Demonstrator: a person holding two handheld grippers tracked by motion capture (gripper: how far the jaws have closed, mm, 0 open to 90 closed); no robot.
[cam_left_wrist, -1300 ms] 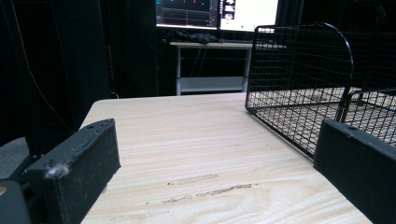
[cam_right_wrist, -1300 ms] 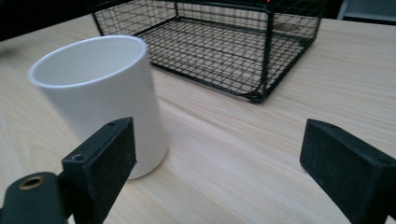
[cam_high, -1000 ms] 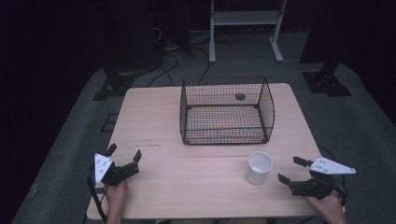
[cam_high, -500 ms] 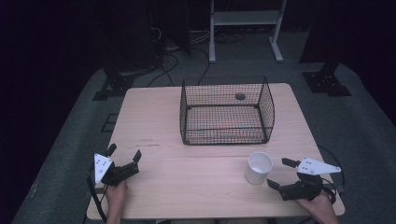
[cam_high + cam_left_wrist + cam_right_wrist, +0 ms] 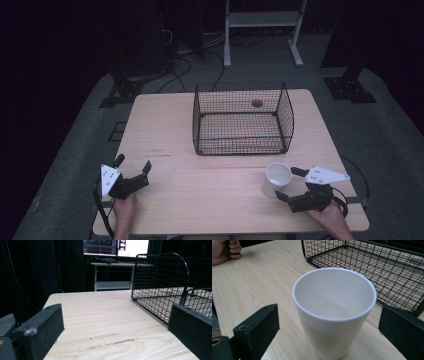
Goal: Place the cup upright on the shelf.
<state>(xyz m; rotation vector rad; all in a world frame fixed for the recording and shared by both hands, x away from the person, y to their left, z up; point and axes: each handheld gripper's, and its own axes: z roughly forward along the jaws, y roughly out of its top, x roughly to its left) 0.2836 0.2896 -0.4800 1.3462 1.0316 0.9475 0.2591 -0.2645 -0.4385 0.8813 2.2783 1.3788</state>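
High view: light wood desk (image 5: 165,130), black wire basket (image 5: 243,119) standing upright at the far middle, open top. White cup (image 5: 278,179) stands upright on the desk near right, in front of the basket's near right corner, apart from it. Right gripper (image 5: 290,184) sits just right of the cup, held by the person's right hand (image 5: 330,217) at the near right edge; its fingers have just been opening and are now released, spread wide, one tip beside the cup's far side, one beside its near side. Cup partly between the tips, no pad pressing on it.

Right gripper view: cup (image 5: 334,312) upright and empty, centred between the two black fingers (image 5: 257,327), clear gaps on both sides. Basket (image 5: 374,267) behind the cup. Other hand seen at top left corner.

Left gripper (image 5: 134,167) on the near left of the desk, held by the left hand (image 5: 124,207), well apart from cup and basket. Left gripper view: fingers (image 5: 40,330) released, wide apart, bare desk (image 5: 100,315) between them, basket (image 5: 160,287) at right farther off.
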